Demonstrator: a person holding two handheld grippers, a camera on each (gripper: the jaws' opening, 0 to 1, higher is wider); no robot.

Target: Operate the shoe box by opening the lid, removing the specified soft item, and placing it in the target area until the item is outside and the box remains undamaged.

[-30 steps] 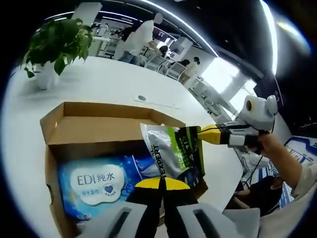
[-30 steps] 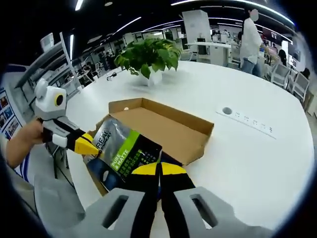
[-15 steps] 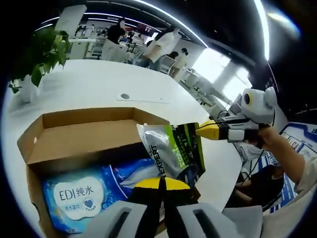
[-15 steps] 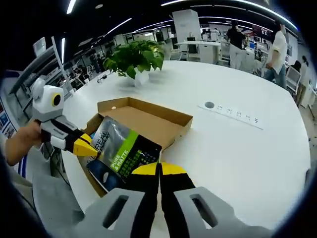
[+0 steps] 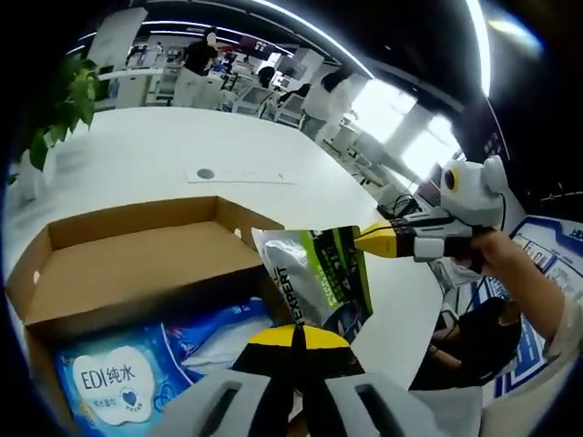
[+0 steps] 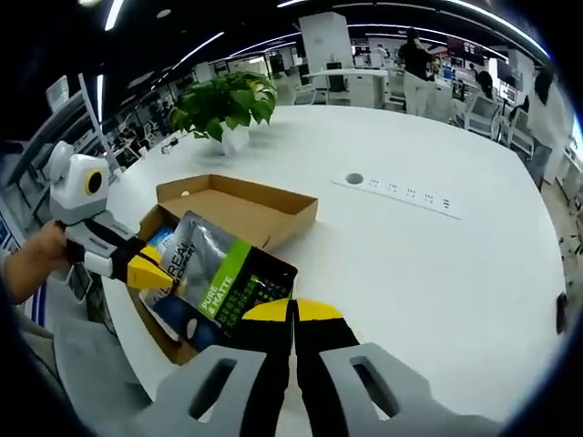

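A silver, green and black pouch [image 5: 319, 273] hangs in the air, held from both sides. My left gripper [image 5: 293, 335] is shut on its lower edge, and my right gripper [image 5: 372, 241] comes in from the right, shut on its upper corner. In the right gripper view the pouch [image 6: 223, 278] sits just above my right gripper [image 6: 293, 309], with the left gripper [image 6: 144, 271] pinching its far left edge. The open cardboard shoe box [image 5: 137, 259] lies below and left with its lid folded back. A blue wet-wipes pack [image 5: 114, 382] lies inside the box [image 6: 239, 205].
The box rests on a large white table [image 6: 428, 273] with a socket strip [image 6: 407, 192] set into it. A potted plant [image 6: 223, 105] stands at the table's far side. Several people and desks fill the office behind. A hand [image 5: 506, 264] holds the right gripper.
Both grippers keep their hold on the pouch and have carried it up and away from the box, which now looks smaller and further left in the right gripper view.
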